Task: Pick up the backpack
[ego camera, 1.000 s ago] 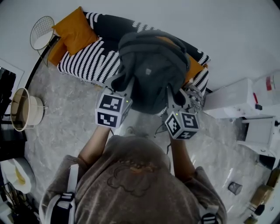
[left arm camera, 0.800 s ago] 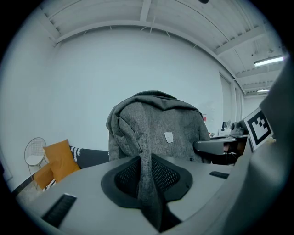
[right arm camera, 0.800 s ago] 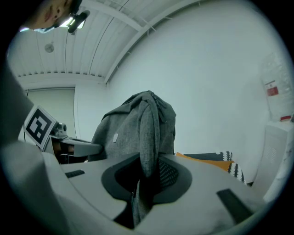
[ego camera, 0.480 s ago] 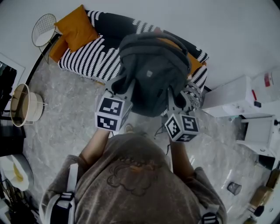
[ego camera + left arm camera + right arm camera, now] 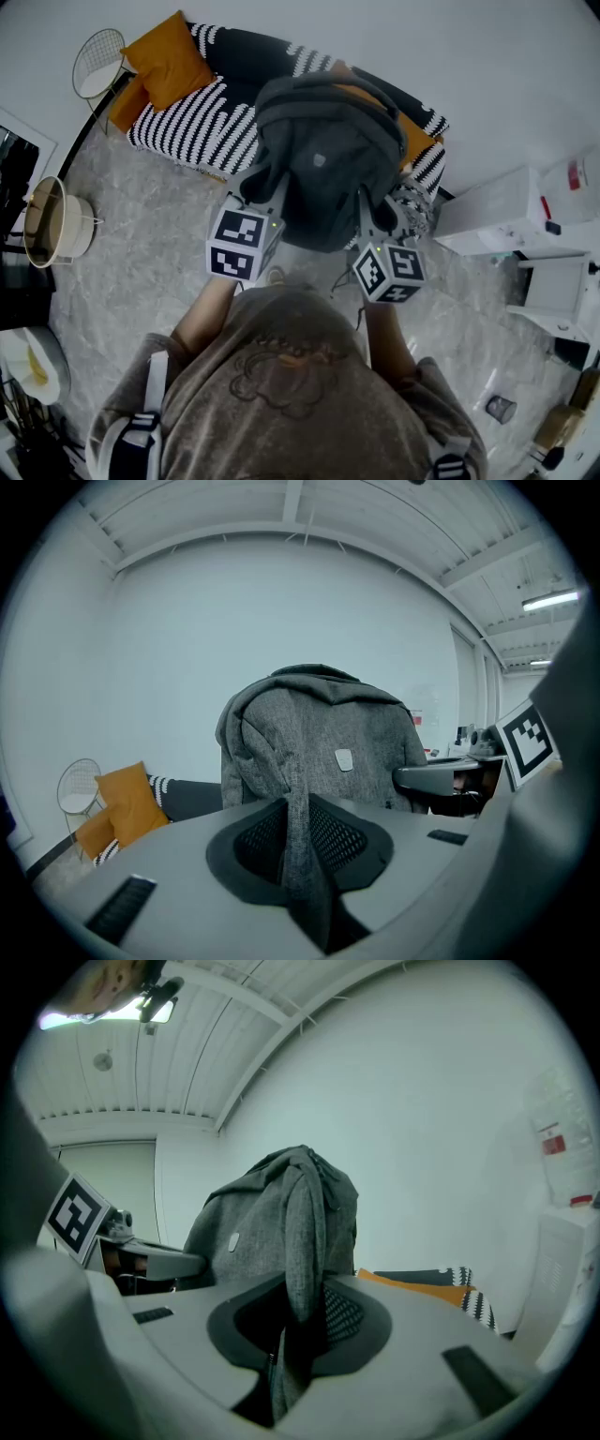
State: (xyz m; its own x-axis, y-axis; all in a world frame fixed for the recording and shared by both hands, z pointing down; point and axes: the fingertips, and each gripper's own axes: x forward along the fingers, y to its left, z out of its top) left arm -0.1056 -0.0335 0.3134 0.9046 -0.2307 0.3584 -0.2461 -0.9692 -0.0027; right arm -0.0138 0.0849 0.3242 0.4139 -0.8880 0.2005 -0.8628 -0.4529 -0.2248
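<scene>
A grey fabric backpack (image 5: 323, 159) hangs in the air in front of me, above the edge of a striped sofa (image 5: 202, 117). My left gripper (image 5: 267, 183) is shut on the backpack's left strap (image 5: 302, 846), which runs down between its jaws. My right gripper (image 5: 367, 199) is shut on the right strap (image 5: 300, 1316) in the same way. In both gripper views the backpack (image 5: 319, 738) (image 5: 272, 1227) hangs upright just beyond the jaws.
The black-and-white striped sofa carries orange cushions (image 5: 164, 61). A wire side table (image 5: 94, 66) stands at its left end and a round basket (image 5: 52, 230) on the marble floor. White boxes and appliances (image 5: 516, 216) stand at the right.
The backpack and both grippers have shifted only slightly against the sofa; both grips hold as before.
</scene>
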